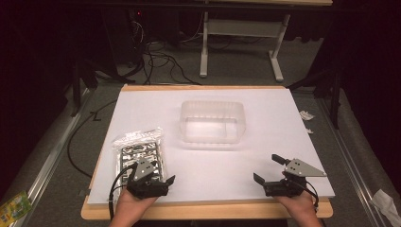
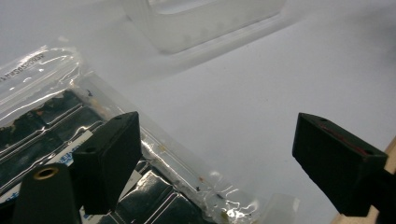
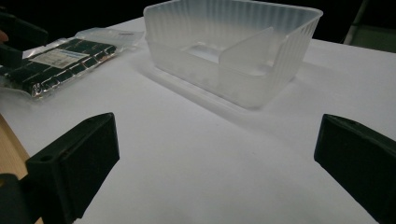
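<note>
A clear plastic container (image 1: 213, 122) stands empty near the middle of the white board (image 1: 283, 123); in the right gripper view the container (image 3: 233, 51) has a divider inside. To its left lies a clear bag of black parts (image 1: 139, 149). My left gripper (image 1: 153, 174) is open at the bag's near end. In the left gripper view one jaw of this gripper (image 2: 217, 135) hangs over the bag (image 2: 46, 121) and the other over bare board. My right gripper (image 1: 268, 169) is open at the front right, empty, its own view (image 3: 217, 135) facing the container.
The board's wooden front edge (image 1: 203, 210) runs just behind both hands. Beyond the board are a second table's white legs (image 1: 241, 42) and cables on the floor (image 1: 161, 61). A green packet (image 1: 14, 205) lies on the floor at the left, paper scraps (image 1: 306, 115) at the right.
</note>
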Demonstrator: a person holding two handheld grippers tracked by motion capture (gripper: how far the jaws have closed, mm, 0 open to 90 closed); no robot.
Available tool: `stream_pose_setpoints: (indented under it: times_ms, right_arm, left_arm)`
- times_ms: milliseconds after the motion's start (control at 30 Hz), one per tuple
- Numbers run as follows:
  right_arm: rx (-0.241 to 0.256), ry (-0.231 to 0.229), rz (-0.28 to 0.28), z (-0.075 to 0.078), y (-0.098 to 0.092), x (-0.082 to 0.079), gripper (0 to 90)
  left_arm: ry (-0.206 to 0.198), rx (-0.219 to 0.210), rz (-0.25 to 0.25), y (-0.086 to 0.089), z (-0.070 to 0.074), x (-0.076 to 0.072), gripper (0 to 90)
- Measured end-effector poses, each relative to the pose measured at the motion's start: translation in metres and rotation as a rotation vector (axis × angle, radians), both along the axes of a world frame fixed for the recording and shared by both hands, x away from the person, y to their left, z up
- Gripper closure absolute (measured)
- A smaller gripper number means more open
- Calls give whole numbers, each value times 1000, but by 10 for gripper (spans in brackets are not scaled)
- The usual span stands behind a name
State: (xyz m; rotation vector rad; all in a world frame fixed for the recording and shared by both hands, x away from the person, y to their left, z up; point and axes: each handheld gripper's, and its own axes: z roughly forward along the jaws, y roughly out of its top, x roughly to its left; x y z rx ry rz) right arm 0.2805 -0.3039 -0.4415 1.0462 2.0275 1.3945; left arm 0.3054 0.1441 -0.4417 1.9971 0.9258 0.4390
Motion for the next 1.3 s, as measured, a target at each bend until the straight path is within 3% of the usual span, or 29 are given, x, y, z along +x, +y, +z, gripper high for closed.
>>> stream_pose_setpoints:
  times_ms: [233,767,900,1000,1300]
  right_arm:
    - [24,2,-12,1,-1,-1,0]
    - [35,15,-33,-3,-3,1,1]
    - [34,17,-28,-3,-3,1,2]
    - [30,25,-22,-4,-3,2,1]
    - [29,34,-16,-6,-1,3,4]
  left_arm:
    - [-10,17,6,6,0,0,158]
    - [-15,7,28,17,4,3,158]
    - [-17,2,88,27,3,14,161]
    - [4,-12,141,38,0,27,161]
    - [38,-24,238,66,-6,50,173]
